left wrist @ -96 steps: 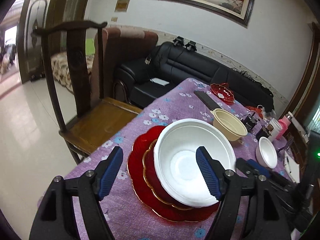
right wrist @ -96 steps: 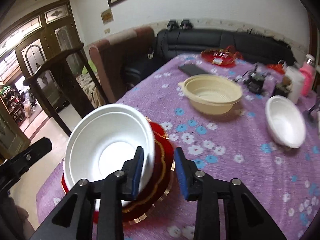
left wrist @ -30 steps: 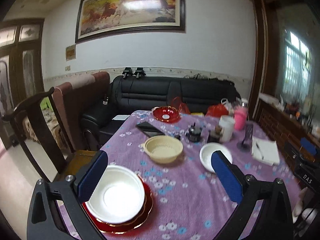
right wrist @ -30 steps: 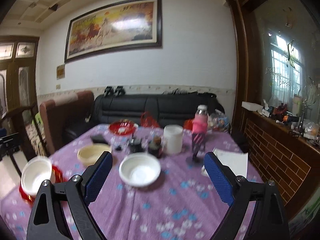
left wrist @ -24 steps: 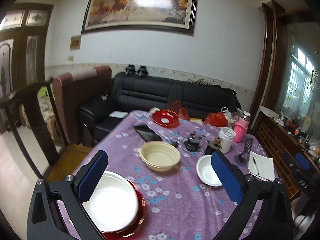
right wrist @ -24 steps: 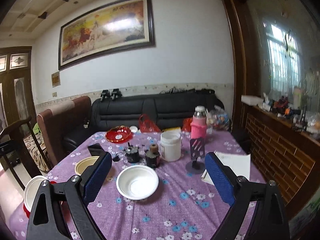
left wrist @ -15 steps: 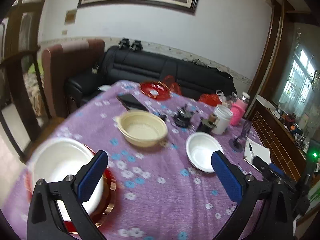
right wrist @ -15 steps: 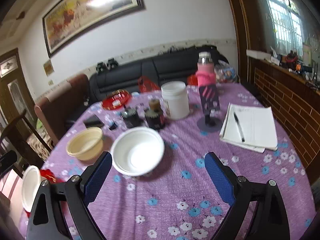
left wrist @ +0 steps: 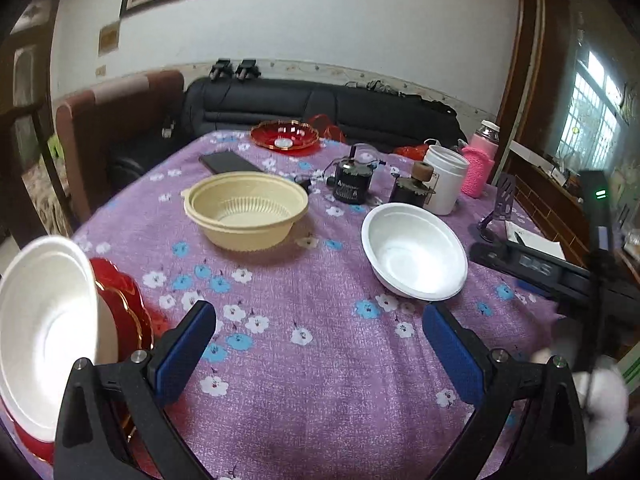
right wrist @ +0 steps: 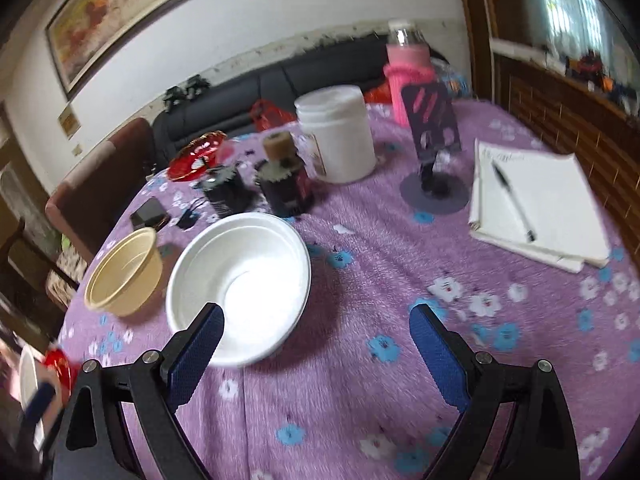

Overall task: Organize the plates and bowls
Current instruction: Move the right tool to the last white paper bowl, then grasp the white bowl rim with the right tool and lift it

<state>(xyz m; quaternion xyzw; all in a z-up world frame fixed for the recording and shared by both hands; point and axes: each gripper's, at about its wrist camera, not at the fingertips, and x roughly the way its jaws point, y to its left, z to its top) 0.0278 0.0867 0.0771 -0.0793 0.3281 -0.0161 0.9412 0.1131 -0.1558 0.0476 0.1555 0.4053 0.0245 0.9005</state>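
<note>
A small white bowl sits on the purple flowered tablecloth. A beige ribbed bowl stands to its left. At the left edge a large white bowl rests on stacked red plates. Another red plate lies at the far side. My left gripper is open over bare cloth, nothing between its fingers. My right gripper is open just in front of the small white bowl, its left pad by the rim.
A black phone, two dark jars, a white tub, a pink bottle, a phone stand and a notepad with pen crowd the far and right side. A black sofa stands behind.
Both grippers have dropped closer to the table. The left one swung right, away from the stacked plates; the right one closed in on the small white bowl. Both stay open.
</note>
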